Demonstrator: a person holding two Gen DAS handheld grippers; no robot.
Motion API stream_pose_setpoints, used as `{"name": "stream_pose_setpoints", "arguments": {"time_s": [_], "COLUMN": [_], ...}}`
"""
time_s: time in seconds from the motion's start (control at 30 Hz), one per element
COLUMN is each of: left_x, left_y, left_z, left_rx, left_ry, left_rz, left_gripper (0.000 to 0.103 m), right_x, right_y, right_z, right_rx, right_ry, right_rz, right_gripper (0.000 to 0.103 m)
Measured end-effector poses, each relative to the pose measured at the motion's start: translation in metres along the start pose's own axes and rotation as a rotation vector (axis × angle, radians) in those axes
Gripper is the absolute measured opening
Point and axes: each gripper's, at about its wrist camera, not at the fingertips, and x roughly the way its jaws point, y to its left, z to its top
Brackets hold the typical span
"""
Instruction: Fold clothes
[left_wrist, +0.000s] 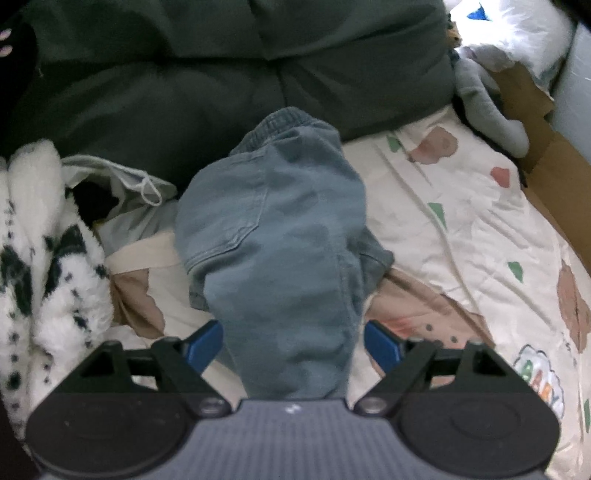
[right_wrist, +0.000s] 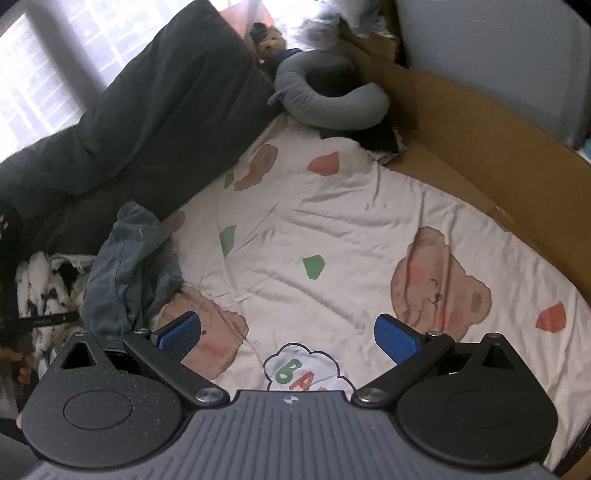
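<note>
On the far left lies a fluffy white-and-black garment (left_wrist: 44, 236) in a heap, with a pale grey drawstring piece (left_wrist: 122, 181) just beside it and a beige item (left_wrist: 140, 266) partly under the jeans; none of these looks folded. Behind them runs a dark green cushion (left_wrist: 221, 74) along the back of the bed.

Next come the blue jeans (left_wrist: 280, 221), the piece in hand. They pass between the blue pads of the left claw (left_wrist: 293, 341) and drape forward over the bear-print bedsheet (left_wrist: 461, 229), waistband farthest from the camera, back pocket showing. The pads stand apart on either side of the cloth, and whether they actually pinch it cannot be told from here (the fabric hides the contact). In the right wrist view the same jeans (right_wrist: 125, 273) hang in a rumpled bunch at the left, still unfolded.

Further right, the right claw (right_wrist: 288, 336) hovers over the sheet (right_wrist: 332, 221) with its jaws wide apart and nothing between them. A grey neck pillow (right_wrist: 332, 99) and a cardboard box (right_wrist: 480, 147) sit at the far edge.

By my reading the task is at an early stage: no neat stack is visible anywhere, the jeans have yet to be spread flat on the open sheet, and the heap at left waits after them.
</note>
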Motion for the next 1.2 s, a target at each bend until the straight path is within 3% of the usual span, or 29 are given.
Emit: {"name": "stream_pose_setpoints", "arguments": {"time_s": [0.23, 0.5, 0.6, 0.67, 0.7, 0.87, 1.2], "left_x": [0.034, 0.066, 0.069, 0.068, 0.067, 0.053, 0.021], "left_y": [0.015, 0.033, 0.034, 0.031, 0.030, 0.017, -0.015], "left_z": [-0.009, -0.007, -0.007, -0.007, -0.007, -0.004, 0.022], "left_rx": [-0.033, -0.104, -0.110, -0.099, -0.095, -0.060, -0.042], "left_ry": [0.001, 0.013, 0.012, 0.005, -0.001, -0.054, -0.156], "left_rz": [0.000, 0.028, -0.010, -0.033, -0.039, -0.047, -0.148], "left_gripper": [0.085, 0.065, 0.045, 0.016, 0.010, 0.007, 0.006], "right_x": [0.027, 0.047, 0.054, 0.057, 0.058, 0.062, 0.061], "right_y": [0.014, 0.020, 0.019, 0.019, 0.019, 0.019, 0.025], "right_z": [-0.010, -0.017, -0.017, -0.016, -0.016, -0.016, -0.017], "right_rx": [-0.071, -0.084, -0.081, -0.077, -0.076, -0.069, -0.069], "right_ry": [0.043, 0.074, 0.089, 0.097, 0.100, 0.112, 0.127], "right_rz": [0.019, 0.006, -0.018, -0.030, -0.037, -0.052, -0.057], "right_gripper": [0.103, 0.103, 0.103, 0.103, 0.103, 0.103, 0.103]}}
